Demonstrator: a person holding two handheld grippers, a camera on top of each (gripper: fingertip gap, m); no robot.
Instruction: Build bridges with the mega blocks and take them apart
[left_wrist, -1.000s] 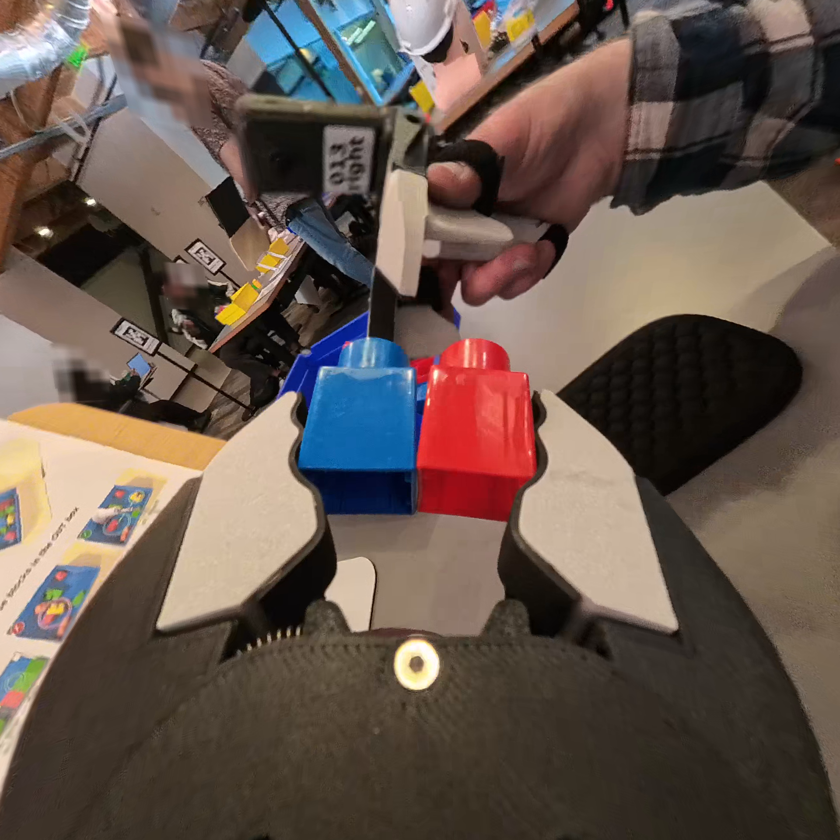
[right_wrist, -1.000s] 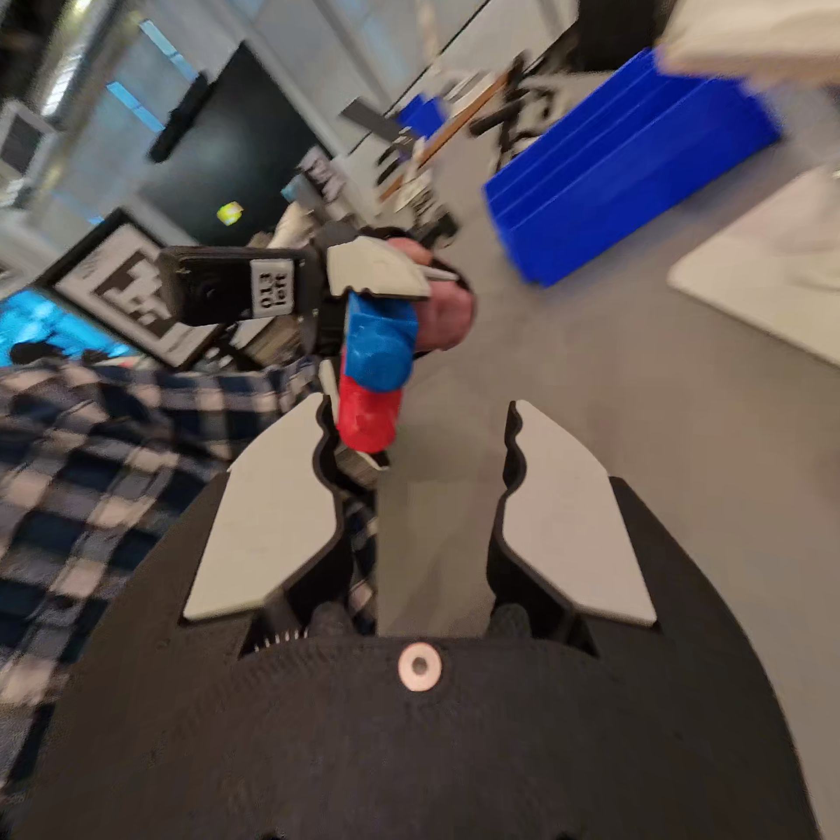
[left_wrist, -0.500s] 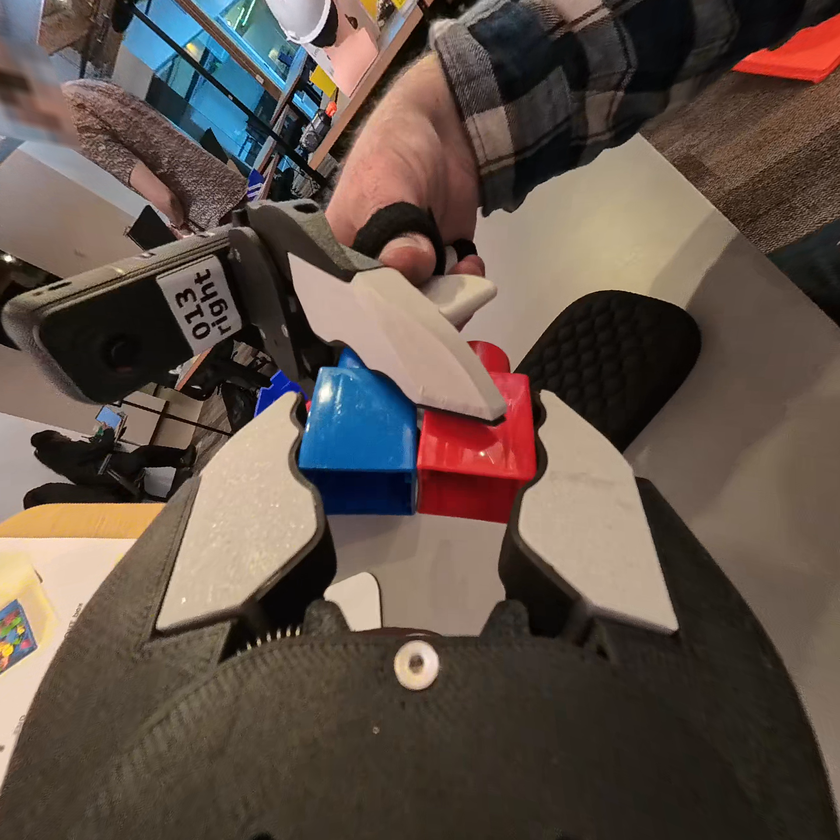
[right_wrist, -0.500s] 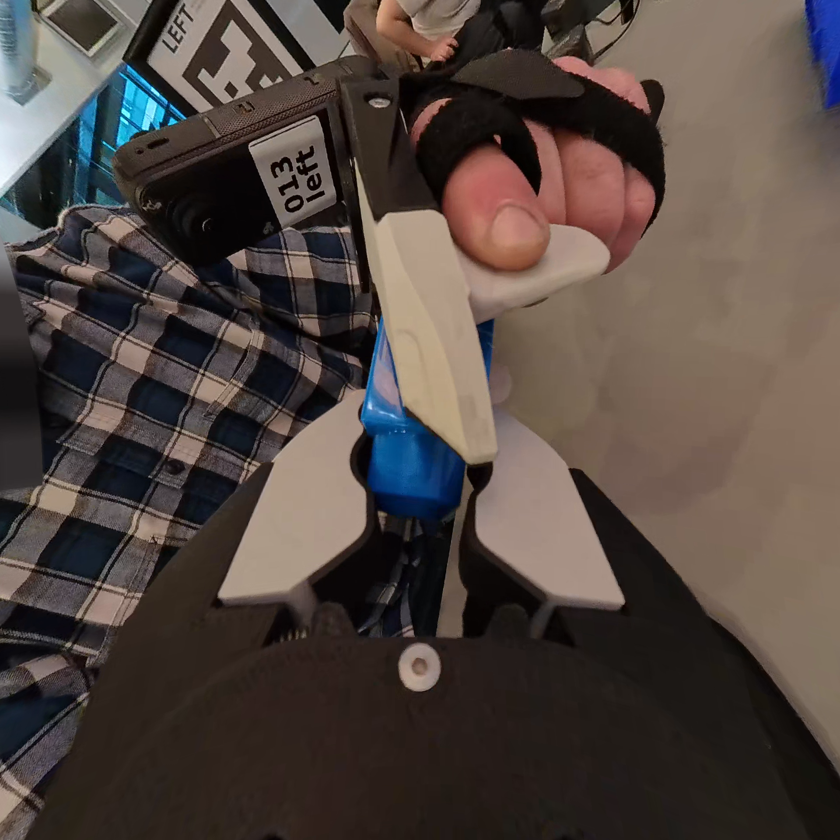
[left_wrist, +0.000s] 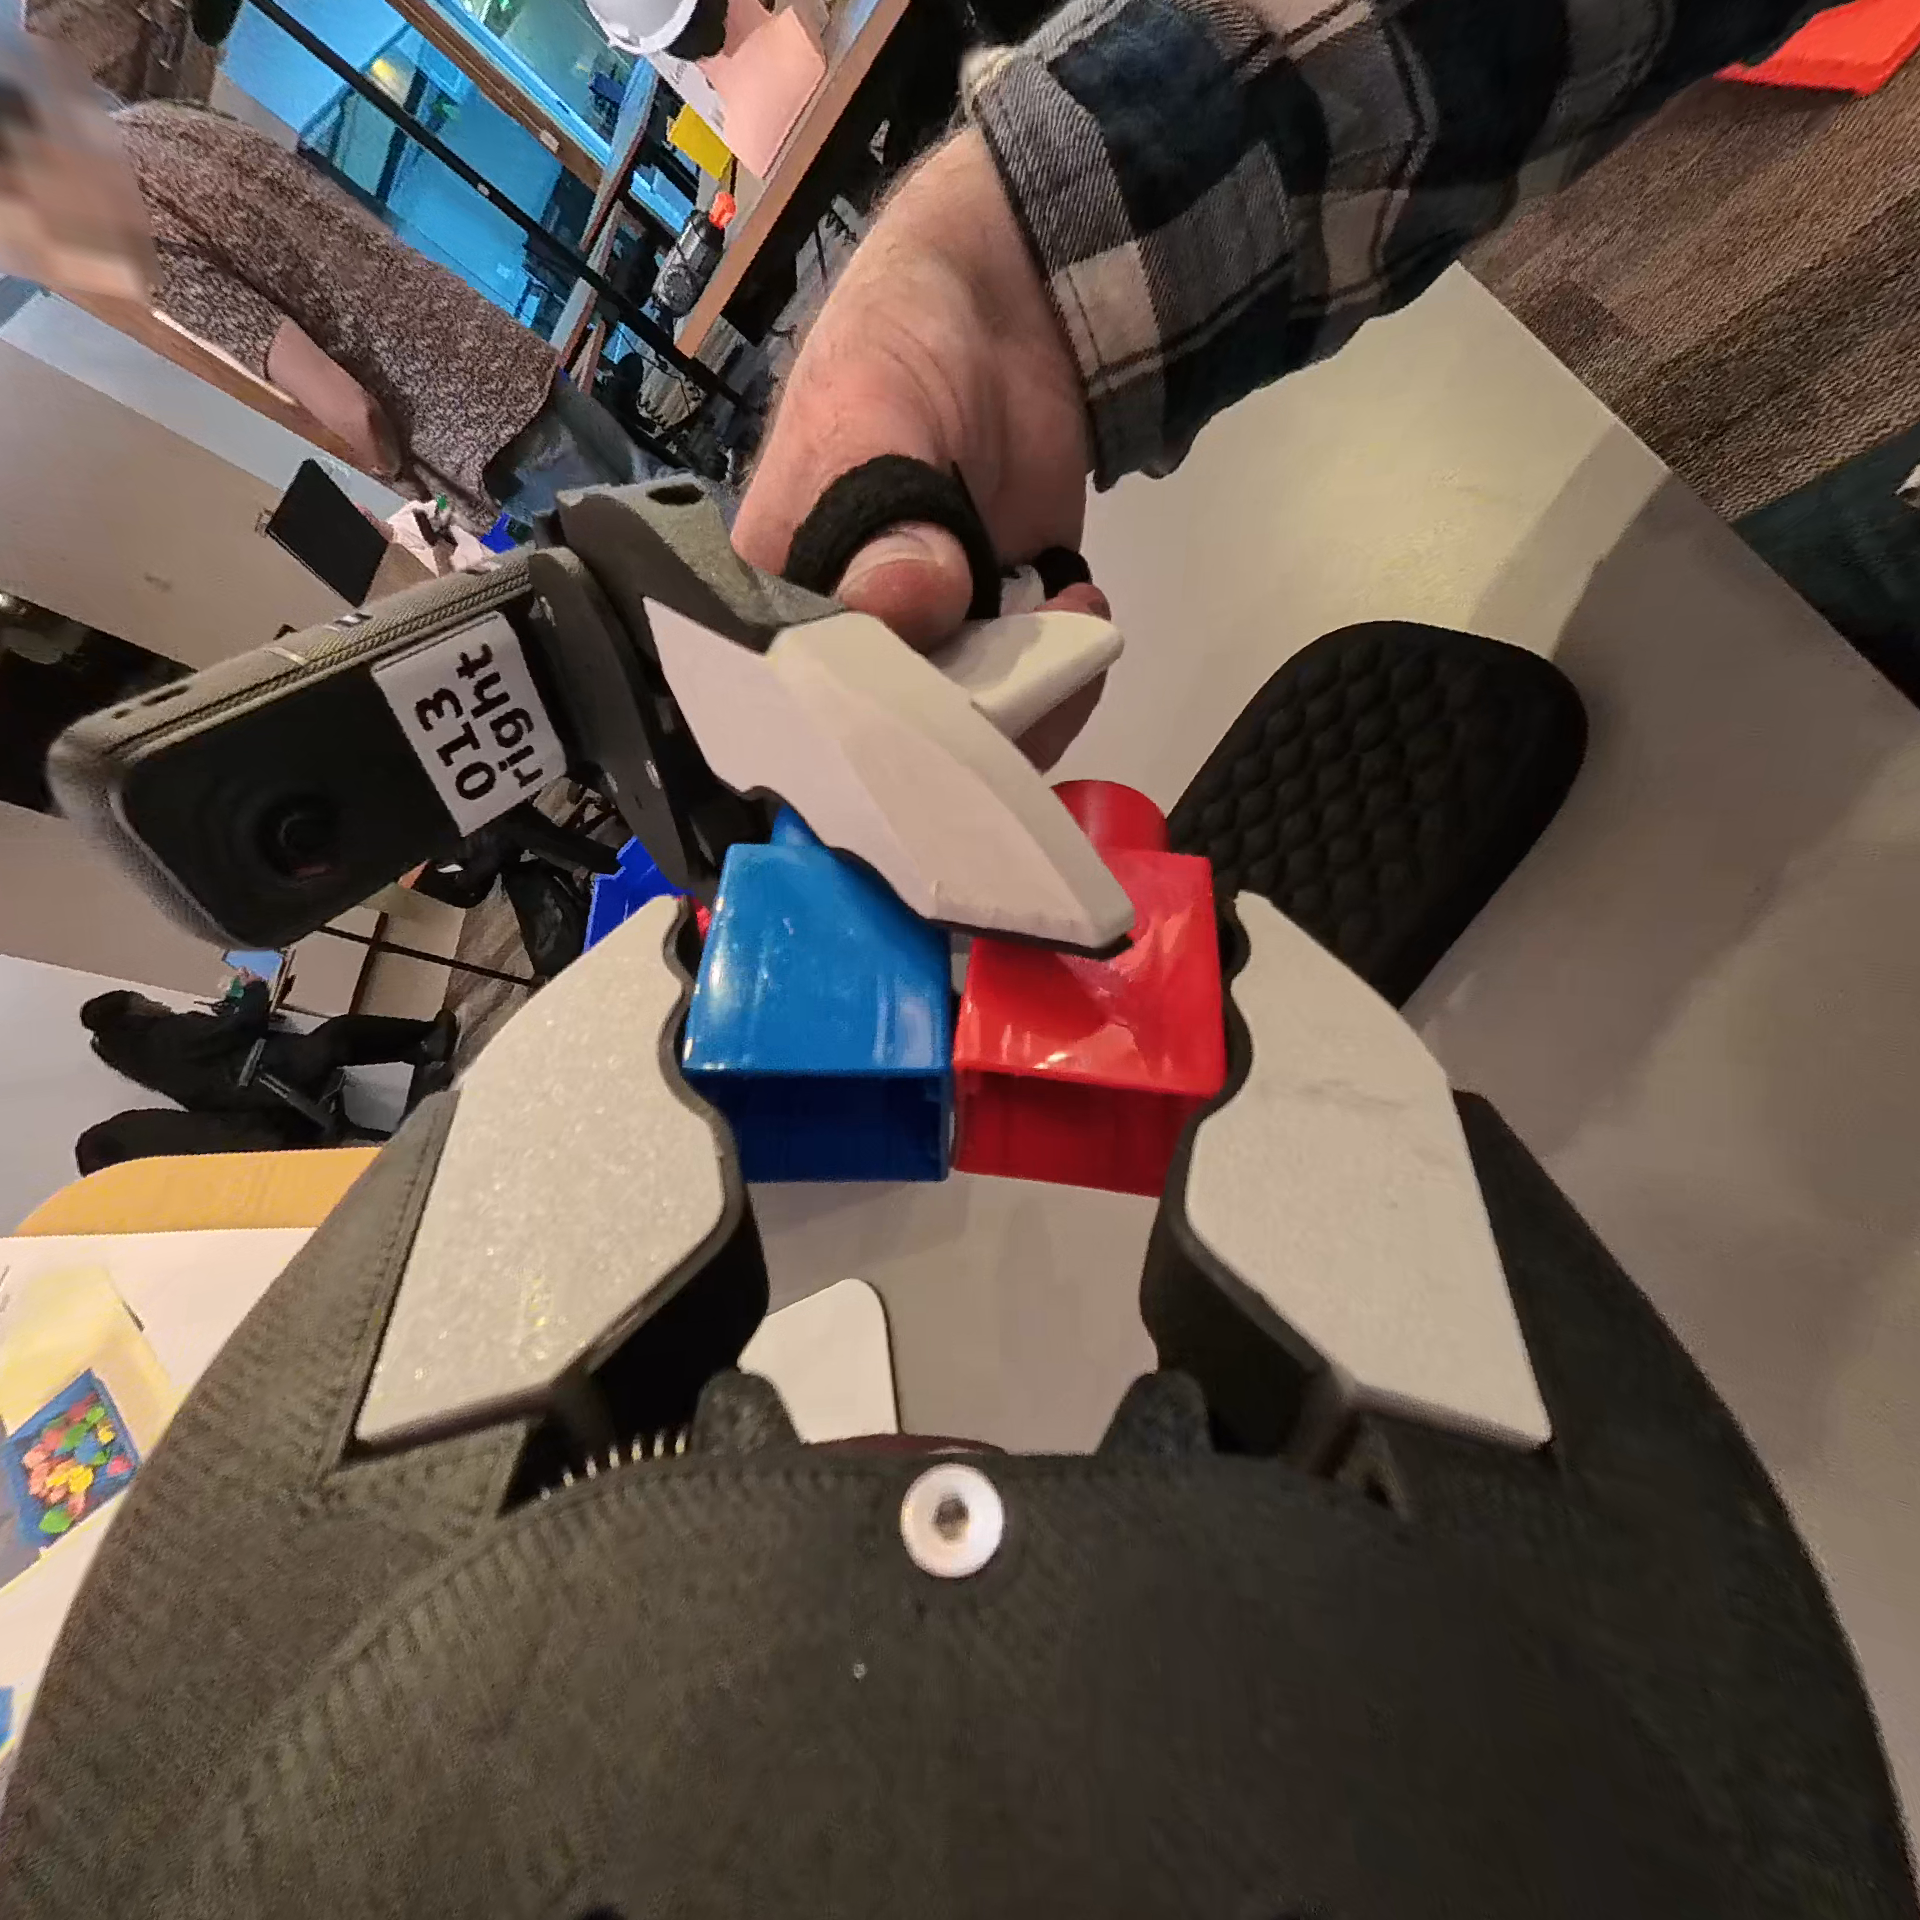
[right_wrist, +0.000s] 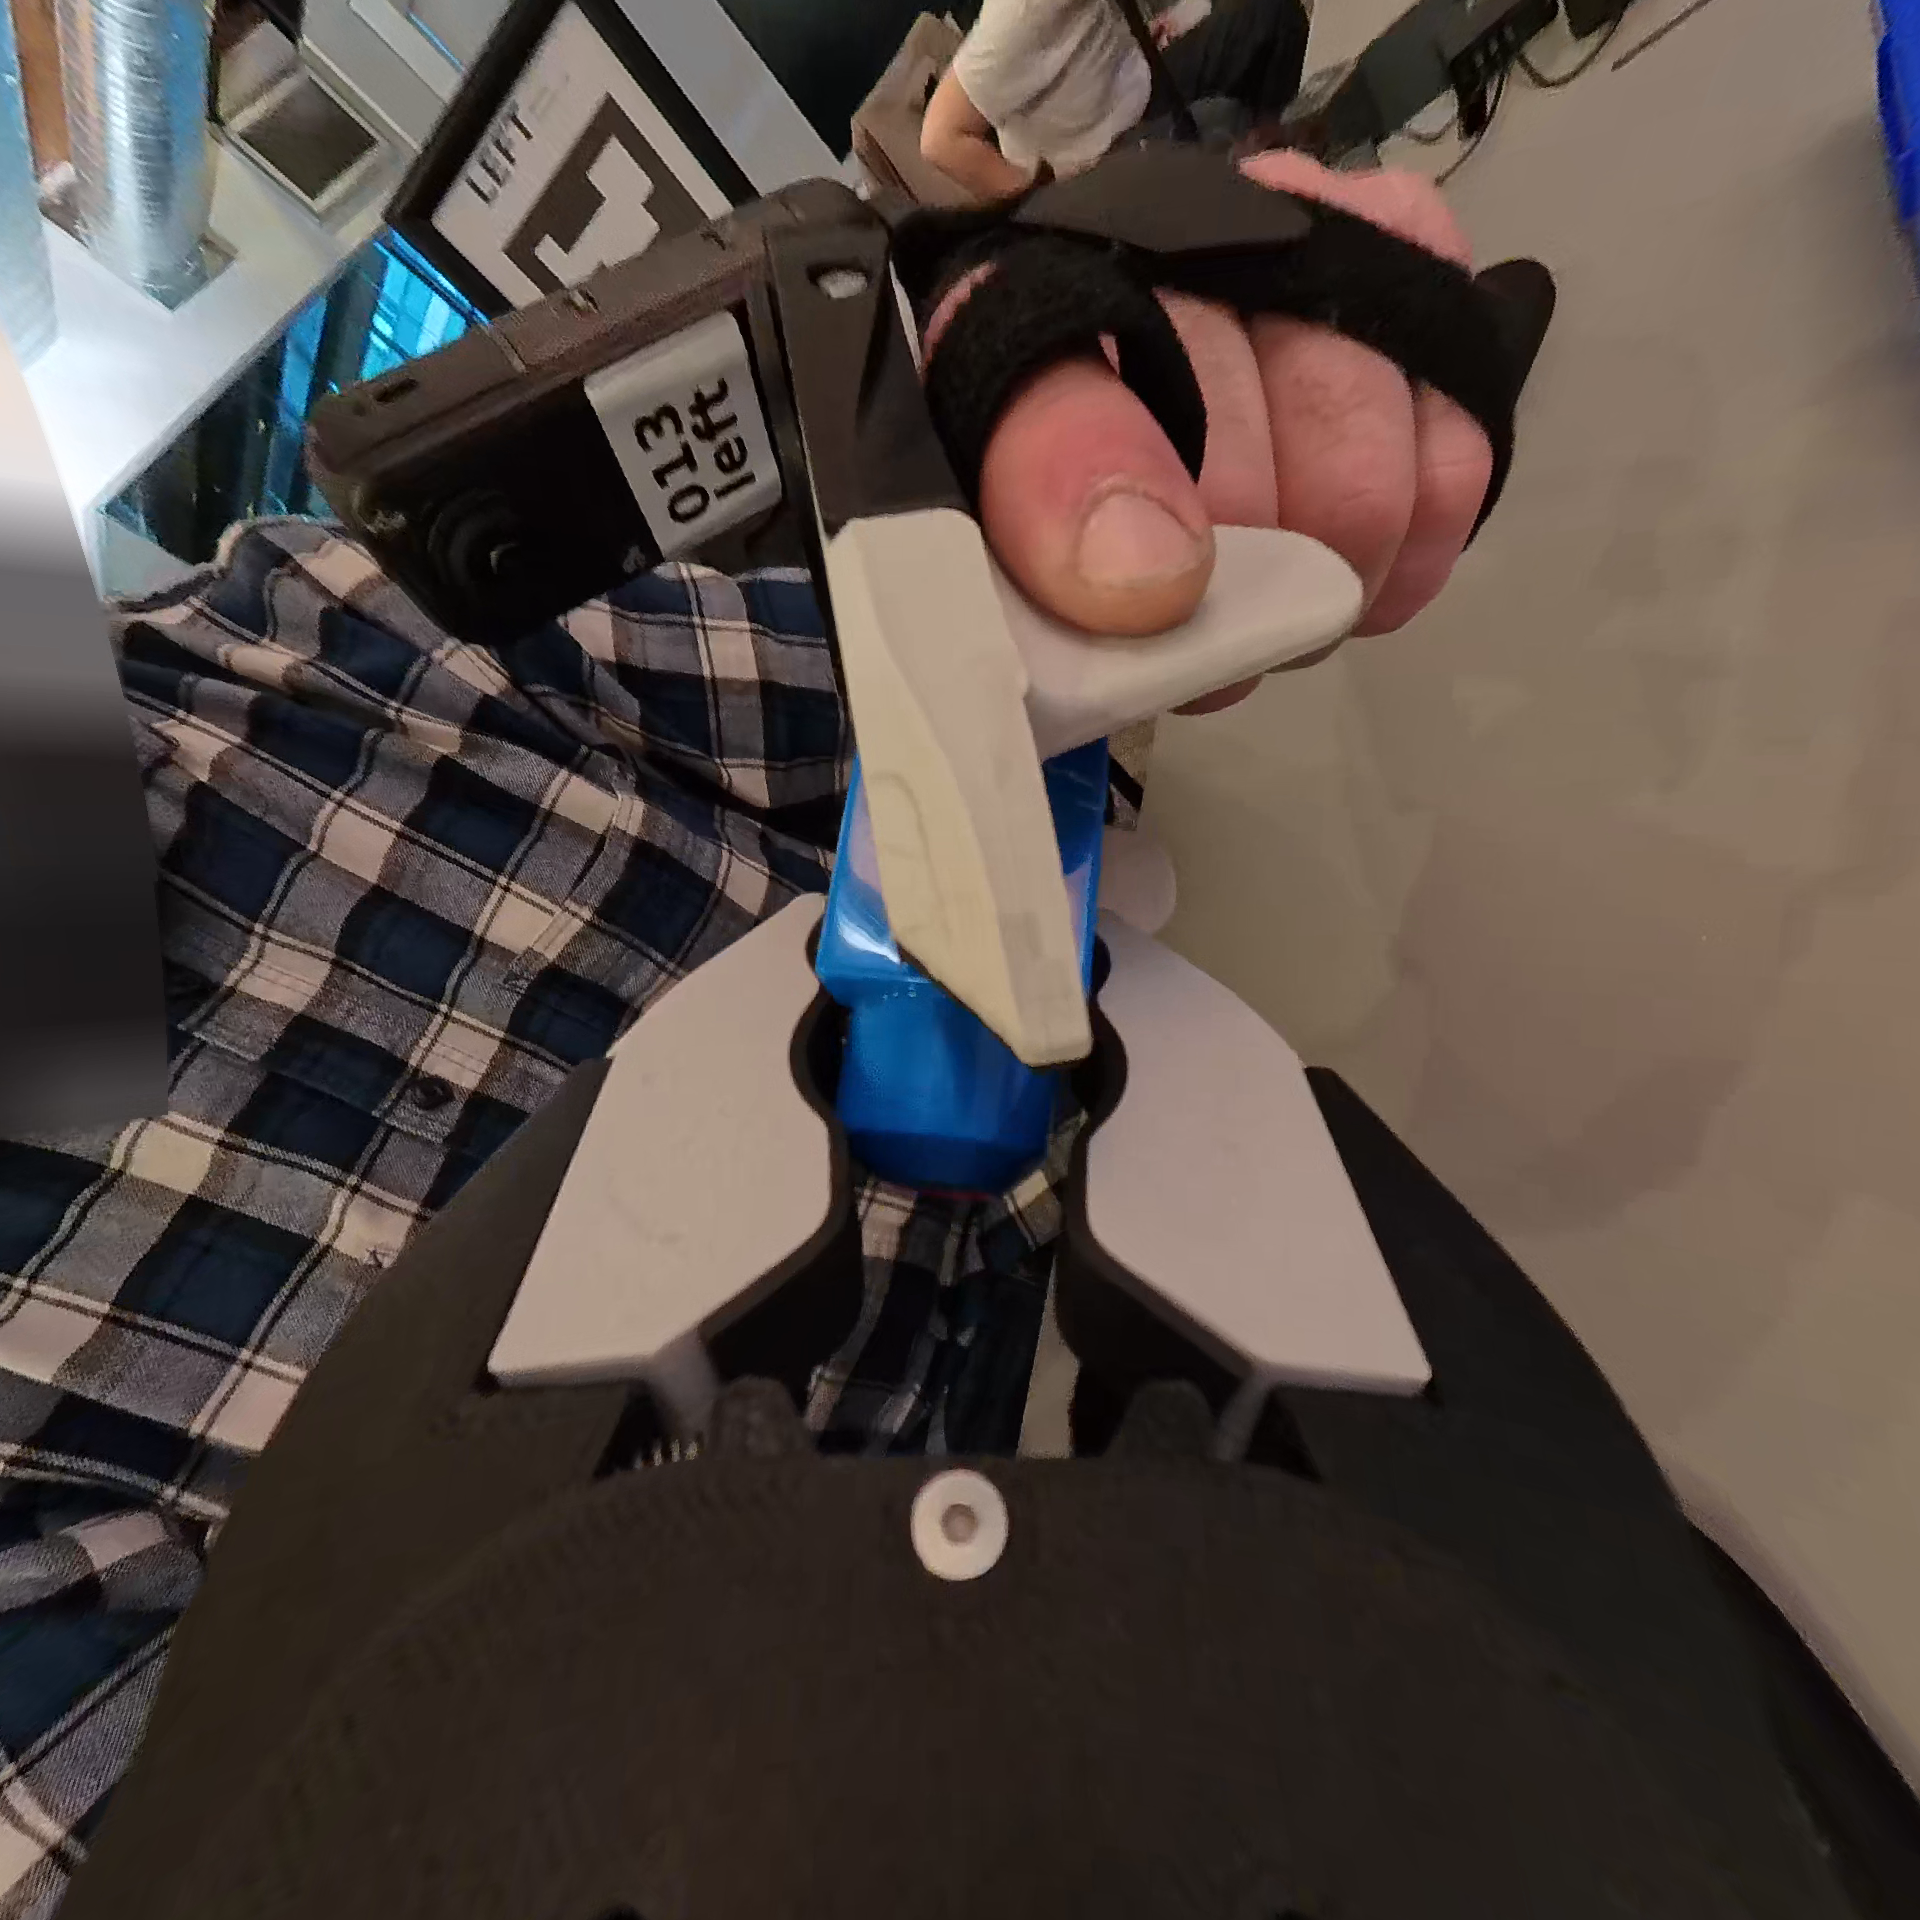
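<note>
My left gripper (left_wrist: 956, 935) is shut on a blue block (left_wrist: 821, 997) and a red block (left_wrist: 1091, 1029) that sit side by side, one pad pressed on each outer side, held above the grey table (left_wrist: 1714, 1039). My right gripper (right_wrist: 951, 997) is shut on the stud end of the blue block (right_wrist: 935, 1122). In the left wrist view, one of its white fingers (left_wrist: 904, 810) lies across the tops of both blocks. In the right wrist view, a white finger of the left gripper (right_wrist: 966, 831) crosses in front of the blue block. The red block is hidden there.
A black textured pad (left_wrist: 1382, 790) lies on the table behind the blocks. A picture instruction sheet (left_wrist: 62, 1403) lies at the left, and a blue bin (left_wrist: 623, 883) stands farther back. A person's plaid sleeve (right_wrist: 416, 935) fills the left of the right wrist view. The left gripper's tips are roughly 4 centimeters from the right gripper's.
My right gripper came in from farther off, with its jaws wide, and closed on the blue block's stud end. My left gripper kept its hold on both blocks.
</note>
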